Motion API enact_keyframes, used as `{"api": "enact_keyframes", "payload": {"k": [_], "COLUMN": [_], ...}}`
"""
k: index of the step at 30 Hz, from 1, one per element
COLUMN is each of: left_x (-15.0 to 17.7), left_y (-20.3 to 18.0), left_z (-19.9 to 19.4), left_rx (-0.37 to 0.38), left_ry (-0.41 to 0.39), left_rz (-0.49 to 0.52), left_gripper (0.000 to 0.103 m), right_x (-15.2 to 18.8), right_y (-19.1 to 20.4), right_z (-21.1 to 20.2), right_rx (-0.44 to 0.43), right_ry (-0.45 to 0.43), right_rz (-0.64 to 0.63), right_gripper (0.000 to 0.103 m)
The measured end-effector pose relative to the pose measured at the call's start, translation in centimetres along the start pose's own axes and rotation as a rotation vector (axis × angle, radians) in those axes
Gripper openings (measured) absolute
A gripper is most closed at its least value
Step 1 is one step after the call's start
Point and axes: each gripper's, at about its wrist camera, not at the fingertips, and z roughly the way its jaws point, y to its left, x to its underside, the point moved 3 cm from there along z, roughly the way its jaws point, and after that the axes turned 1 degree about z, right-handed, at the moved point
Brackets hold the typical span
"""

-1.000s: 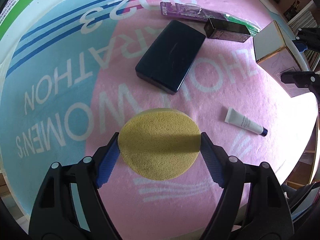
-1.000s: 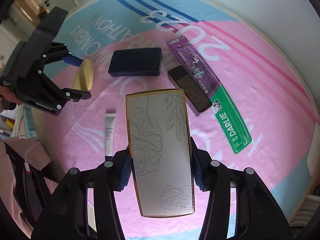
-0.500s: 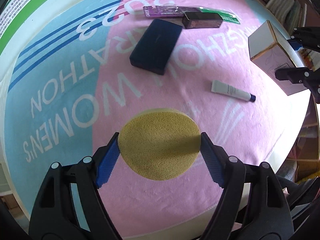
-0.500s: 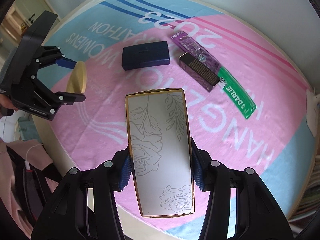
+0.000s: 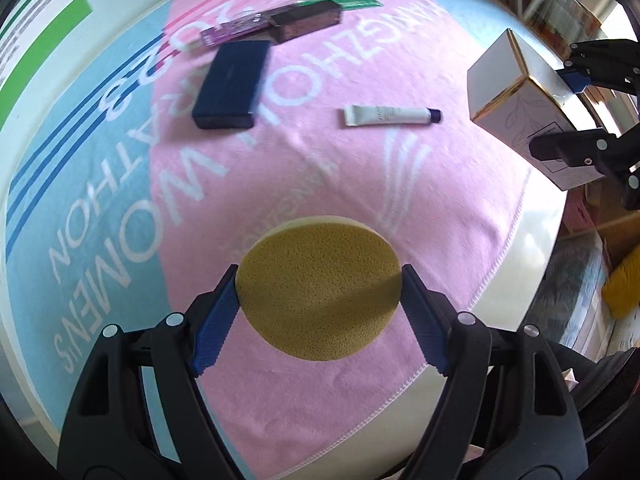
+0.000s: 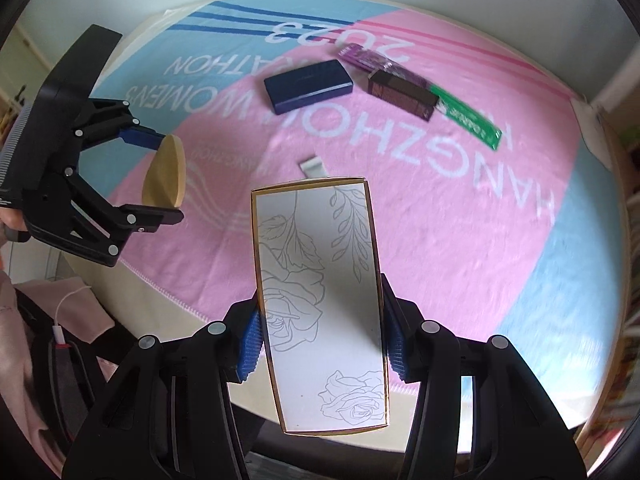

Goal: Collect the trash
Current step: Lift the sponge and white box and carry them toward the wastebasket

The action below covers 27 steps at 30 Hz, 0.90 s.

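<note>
My left gripper [image 5: 319, 270] is shut on a round yellow sponge [image 5: 320, 300], held above the near rim of a pink and blue towel [image 5: 360, 184]. The right wrist view shows that sponge [image 6: 164, 178] edge-on between the left gripper's fingers [image 6: 140, 136]. My right gripper [image 6: 320, 300] is shut on a white gold-edged box [image 6: 320, 264] printed with roses. That box [image 5: 504, 80] hangs past the towel's right side. A white tube [image 5: 390, 115] lies on the towel; the box hides most of it in the right wrist view.
A dark blue case [image 5: 232, 84], a brown carton [image 5: 308, 24] and a purple-green toothbrush pack [image 6: 464, 112] lie at the far side. The cream table rim [image 5: 536, 248] shows beyond the towel. Shelves and a yellow thing [image 5: 622, 286] are lower right. A pink sleeve [image 6: 12, 320] is left.
Both grippers have drawn back toward the table's near edge and rolled, each keeping its hold. The items on the towel now look farther off and the table rim has come into view.
</note>
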Motion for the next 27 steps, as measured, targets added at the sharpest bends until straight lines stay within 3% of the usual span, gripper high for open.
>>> {"api": "enact_keyframes", "payload": {"k": [8, 15, 27], "left_x": [0.4, -1.1, -1.2], "left_y": [-4.5, -9.5, -22.1], "left_z": [-0.2, 1.0, 1.3], "left_rx": [0.048, 0.092, 0.139], "left_ry": [0.021, 0.030, 0.049], "left_rz": [0.186, 0.342, 0.544], "left_gripper": [0.075, 0.075, 0.075], "right_x": [5.5, 12.1, 23.7], "right_y": [1.3, 0.2, -1.6], "right_z": [-0.8, -2.6, -4.9], "right_rx": [0.025, 0.071, 0.095], "right_ry": [0.001, -0.007, -0.024], "right_rz": [0.172, 0.346, 0.538], "right_gripper": [0.051, 0.051, 0.051]}}
